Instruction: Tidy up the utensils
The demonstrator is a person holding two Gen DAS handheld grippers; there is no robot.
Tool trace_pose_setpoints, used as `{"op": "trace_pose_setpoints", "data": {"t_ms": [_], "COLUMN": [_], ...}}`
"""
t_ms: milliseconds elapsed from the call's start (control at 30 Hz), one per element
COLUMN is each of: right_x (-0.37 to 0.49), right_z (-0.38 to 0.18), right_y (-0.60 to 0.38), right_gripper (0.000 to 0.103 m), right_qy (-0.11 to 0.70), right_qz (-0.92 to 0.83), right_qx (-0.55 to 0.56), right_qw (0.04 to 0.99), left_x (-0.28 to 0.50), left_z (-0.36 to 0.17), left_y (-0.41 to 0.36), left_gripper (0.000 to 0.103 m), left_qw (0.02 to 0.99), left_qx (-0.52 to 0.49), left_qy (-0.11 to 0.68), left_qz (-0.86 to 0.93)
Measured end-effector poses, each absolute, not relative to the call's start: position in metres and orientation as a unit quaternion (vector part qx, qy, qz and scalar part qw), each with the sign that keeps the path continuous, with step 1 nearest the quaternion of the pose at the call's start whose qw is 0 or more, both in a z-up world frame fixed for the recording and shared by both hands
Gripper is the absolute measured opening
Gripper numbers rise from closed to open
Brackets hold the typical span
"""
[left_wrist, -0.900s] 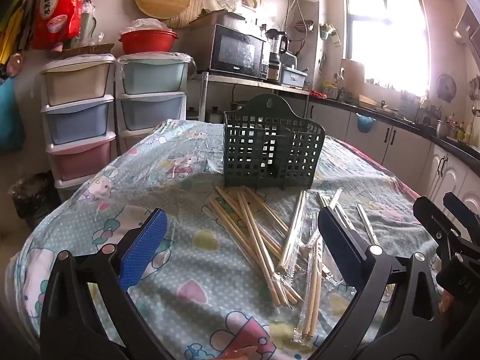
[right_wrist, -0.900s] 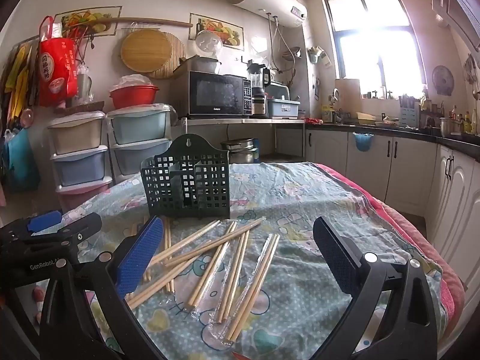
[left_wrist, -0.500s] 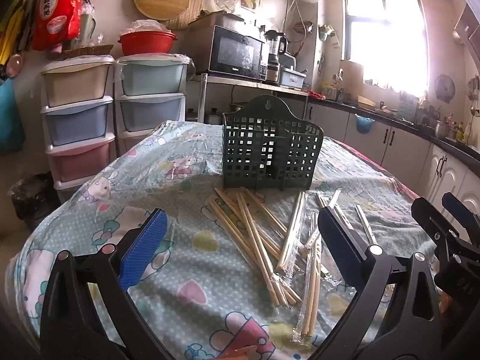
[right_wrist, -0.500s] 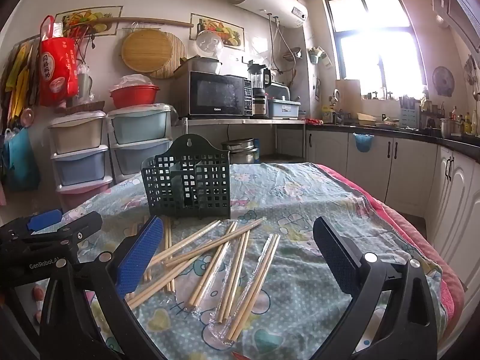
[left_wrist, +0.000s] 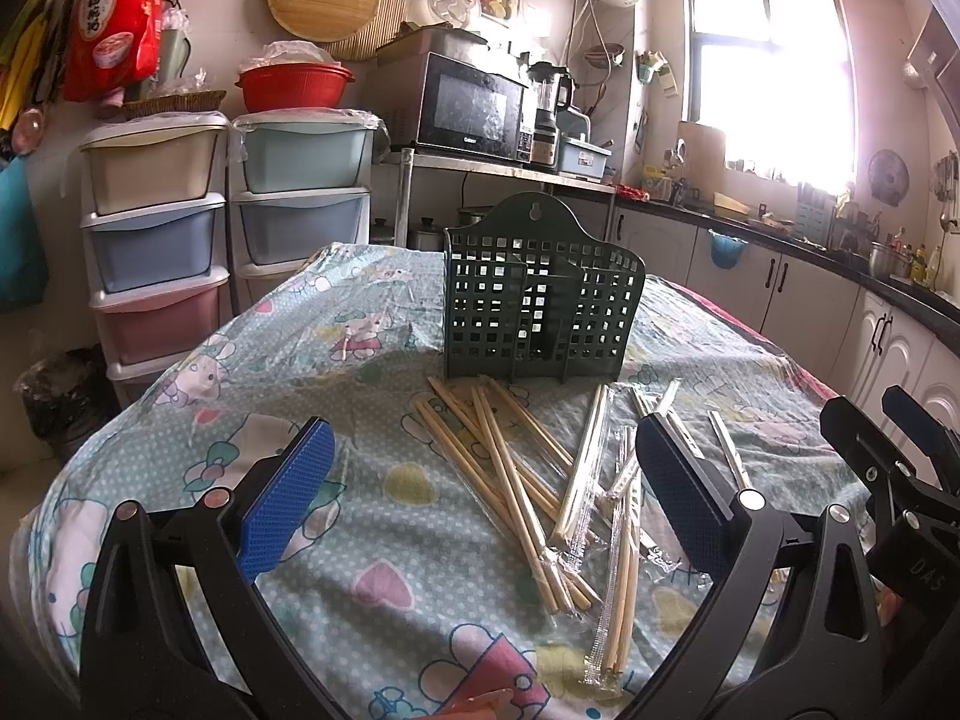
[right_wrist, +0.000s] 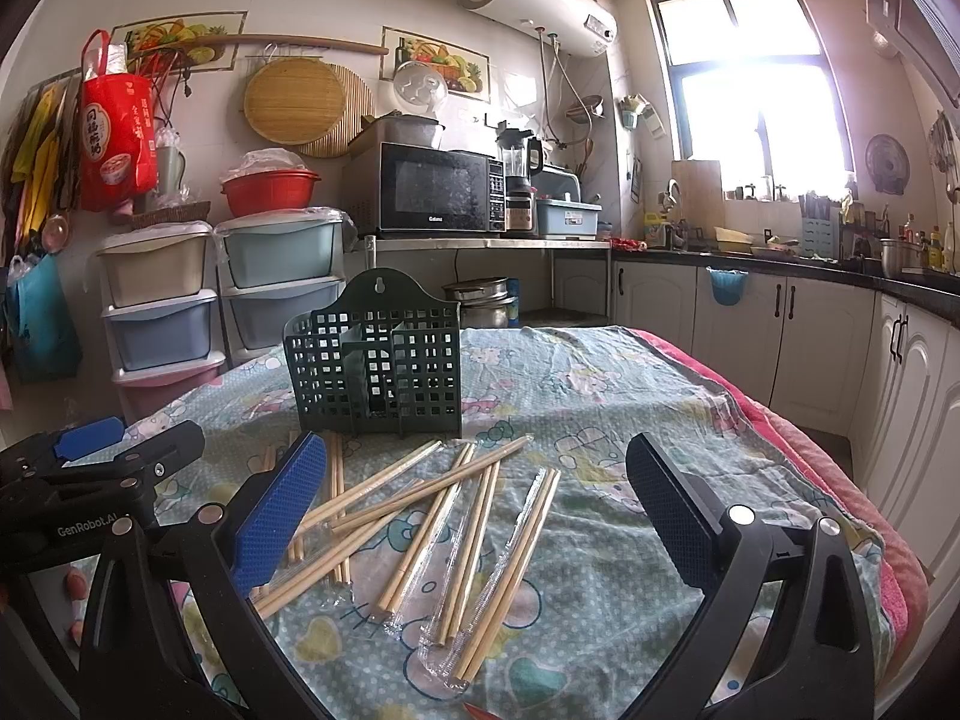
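Wooden chopsticks lie fanned, ends toward green basket.

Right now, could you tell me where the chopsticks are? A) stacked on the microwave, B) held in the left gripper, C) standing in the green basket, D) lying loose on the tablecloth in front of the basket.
D: the chopsticks lie scattered on the tablecloth in front of the basket, which looks empty, and both grippers are open and hold nothing.

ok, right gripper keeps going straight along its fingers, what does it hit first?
Probably the wrapped chopsticks scattered on the tablecloth: the right gripper is open, empty and tilted slightly down toward them. The green holder stands behind, left of centre. Depth is uncertain.
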State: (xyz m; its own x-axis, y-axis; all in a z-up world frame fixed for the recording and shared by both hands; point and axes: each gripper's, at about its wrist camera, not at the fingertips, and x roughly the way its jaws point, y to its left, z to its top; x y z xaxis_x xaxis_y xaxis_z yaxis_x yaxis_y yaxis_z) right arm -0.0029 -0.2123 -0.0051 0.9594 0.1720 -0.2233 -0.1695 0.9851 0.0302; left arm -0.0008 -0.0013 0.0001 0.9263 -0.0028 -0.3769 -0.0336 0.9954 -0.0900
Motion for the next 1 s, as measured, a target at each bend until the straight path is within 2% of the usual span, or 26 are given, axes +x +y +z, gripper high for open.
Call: {"op": "trace_pose_setpoints", "data": {"t_ms": [1000], "right_x": [-0.0051], "right_z": [-0.0040], "right_y": [-0.2109], "right_gripper": [0.097], "right_qy": [0.112], "right_qz": [0.087], "right_qx": [0.004], "right_qw": [0.990], "left_x": [-0.0019], "left_z": [0.0014], "left_y": [-0.0021], "left_gripper": [0.093], "left_qw": [0.981], "left_qx": [-0.048], "left_qy": [0.190], "left_qz": [0.007]}}
